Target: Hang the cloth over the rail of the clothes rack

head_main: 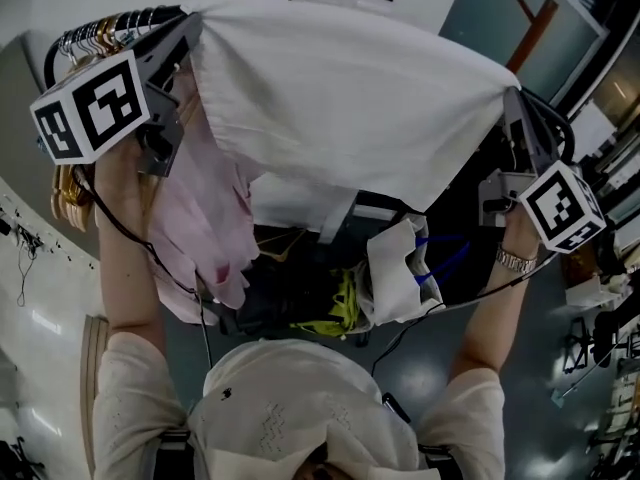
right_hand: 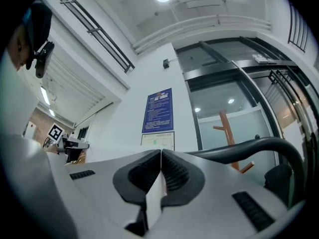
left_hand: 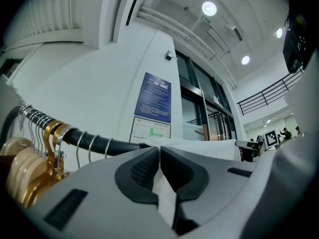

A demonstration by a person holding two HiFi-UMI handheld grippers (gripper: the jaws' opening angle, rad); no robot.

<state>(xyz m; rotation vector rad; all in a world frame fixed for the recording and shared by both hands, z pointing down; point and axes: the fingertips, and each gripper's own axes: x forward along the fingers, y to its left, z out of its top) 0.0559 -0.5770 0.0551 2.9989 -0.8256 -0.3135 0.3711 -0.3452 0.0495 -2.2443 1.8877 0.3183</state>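
I see the left hand-held gripper (head_main: 188, 30) held up high, and its jaws are closed on one top corner of the white cloth (head_main: 350, 98). In the left gripper view a white fold sits pinched between the two dark pads (left_hand: 139, 171). The right hand-held gripper (head_main: 517, 96) grips the other top corner in the same way. The cloth is stretched between the two hand-held grippers and hangs down below them. Just beyond the tips of the left hand-held gripper runs the black rail (left_hand: 99, 144) of the clothes rack, with golden hangers (left_hand: 22, 166) further to its left. The top edge of the cloth goes off to the right of these tips at the height of the rail; I cannot tell if it already rests on it. A pink garment (head_main: 205, 218) hangs below the left hand-held gripper
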